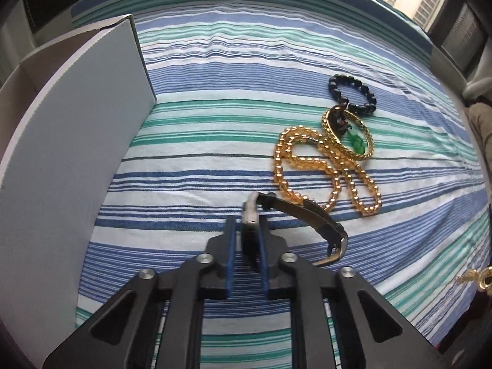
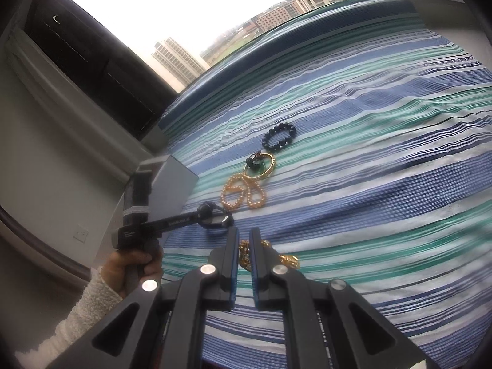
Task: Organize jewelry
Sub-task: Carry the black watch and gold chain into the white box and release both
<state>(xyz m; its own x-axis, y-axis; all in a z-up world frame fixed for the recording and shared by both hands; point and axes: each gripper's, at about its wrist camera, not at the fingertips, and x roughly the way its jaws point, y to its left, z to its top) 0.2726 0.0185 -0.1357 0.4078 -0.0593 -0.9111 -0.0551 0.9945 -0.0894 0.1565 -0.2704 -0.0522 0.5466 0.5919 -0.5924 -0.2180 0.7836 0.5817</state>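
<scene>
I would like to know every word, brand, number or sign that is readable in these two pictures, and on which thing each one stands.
No text can be read for certain in either view.
Left gripper: pale lettering along its black body, too blurred to read.
Same gripper, near the hand: small pale print, too small to read.
Watch, box, striped sheet: no text shows.
</scene>
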